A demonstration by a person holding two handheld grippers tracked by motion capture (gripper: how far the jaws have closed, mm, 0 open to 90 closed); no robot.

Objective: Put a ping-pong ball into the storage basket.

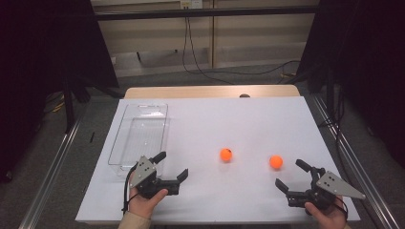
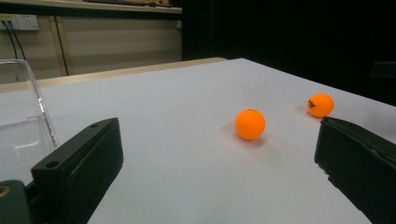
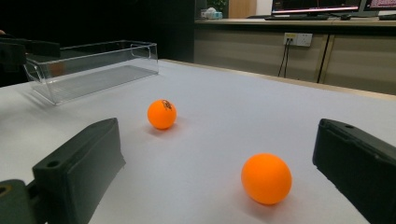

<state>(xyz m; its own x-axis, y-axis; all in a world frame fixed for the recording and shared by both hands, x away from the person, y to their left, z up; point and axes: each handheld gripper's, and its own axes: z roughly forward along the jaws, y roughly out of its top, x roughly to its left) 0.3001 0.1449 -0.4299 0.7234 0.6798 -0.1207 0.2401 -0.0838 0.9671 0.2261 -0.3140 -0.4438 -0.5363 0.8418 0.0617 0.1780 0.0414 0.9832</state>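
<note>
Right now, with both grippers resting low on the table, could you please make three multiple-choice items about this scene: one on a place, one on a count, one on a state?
1. Where does the clear tray lie?
A. on the table's left side
B. on the right side
C. between the balls

2. How many orange balls are on the table?
A. one
B. two
C. three

3. In what state is the right gripper?
A. shut on a ball
B. open, holding nothing
C. shut and empty

Answers:
1. A, since the high view shows the tray by the left edge, just ahead of the left gripper.
2. B, since one ball lies near the middle and the other ball to its right.
3. B, since its jaws stand wide apart in the right gripper view, with the nearer ball on the table ahead of them, untouched.
</note>
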